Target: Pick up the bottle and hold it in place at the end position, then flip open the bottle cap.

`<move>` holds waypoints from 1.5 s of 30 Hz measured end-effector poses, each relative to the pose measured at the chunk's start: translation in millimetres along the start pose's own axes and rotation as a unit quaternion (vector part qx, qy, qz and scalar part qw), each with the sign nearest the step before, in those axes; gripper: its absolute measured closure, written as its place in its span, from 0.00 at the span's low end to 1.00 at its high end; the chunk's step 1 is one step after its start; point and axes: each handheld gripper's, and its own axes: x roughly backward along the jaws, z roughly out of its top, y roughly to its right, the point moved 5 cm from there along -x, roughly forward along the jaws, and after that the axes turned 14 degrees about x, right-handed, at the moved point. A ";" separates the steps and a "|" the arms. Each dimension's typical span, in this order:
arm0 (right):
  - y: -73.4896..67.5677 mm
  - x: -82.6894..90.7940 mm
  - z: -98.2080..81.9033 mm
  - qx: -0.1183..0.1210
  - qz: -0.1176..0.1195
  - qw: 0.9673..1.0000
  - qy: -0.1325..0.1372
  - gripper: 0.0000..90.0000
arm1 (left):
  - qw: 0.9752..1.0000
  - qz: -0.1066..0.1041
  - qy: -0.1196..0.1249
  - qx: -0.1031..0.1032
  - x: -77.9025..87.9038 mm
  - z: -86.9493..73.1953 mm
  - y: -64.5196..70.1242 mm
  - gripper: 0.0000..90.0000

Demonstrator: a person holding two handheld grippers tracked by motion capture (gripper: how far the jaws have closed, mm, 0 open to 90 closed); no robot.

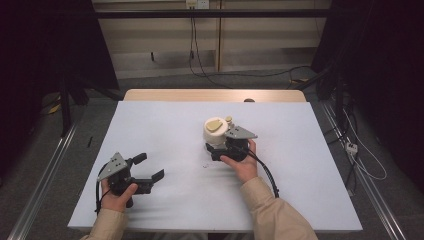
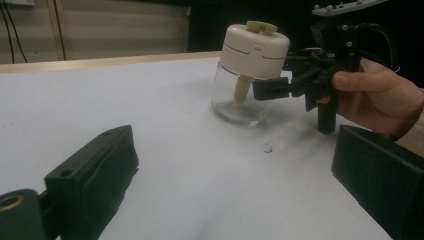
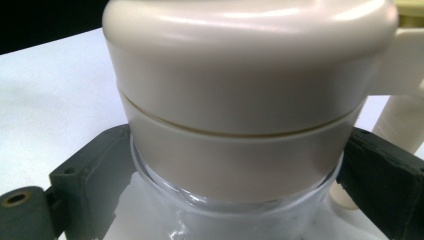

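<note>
Right gripper (image 1: 216, 150): we record its jaws clamped on either side of the jar (image 2: 248, 75), at the band where the cream lid (image 3: 250, 75) meets the clear glass. The jar stands tilted near the middle of the white table (image 1: 165, 125), its base on the surface.

Left gripper (image 1: 150, 167): we note its jaws spread apart and holding nothing, low over the table's near left part, well apart from the jar.

We also list a small dark speck (image 2: 268, 148) on the table, just in front of the jar.
</note>
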 end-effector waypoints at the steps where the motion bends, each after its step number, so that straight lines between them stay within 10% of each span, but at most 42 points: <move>1: 0.0 0.0 0.1 0.001 0.000 1.000 0.000 0.06 | 1.000 0.002 -0.005 0.004 -1.7 1.1 0.3 0.04; 20: -0.5 0.4 -0.4 0.004 -0.004 1.000 0.002 0.06 | 0.999 -0.003 -0.031 0.031 -32.1 27.6 12.2 0.21; 31: 0.0 1.6 -1.0 0.006 0.001 1.000 -0.002 0.07 | 0.997 0.018 -0.067 0.027 -59.9 34.4 11.8 0.50; 45: -0.6 1.4 -1.1 0.010 -0.004 1.000 -0.003 0.07 | 0.993 -0.008 -0.119 0.025 -97.3 49.0 28.2 0.97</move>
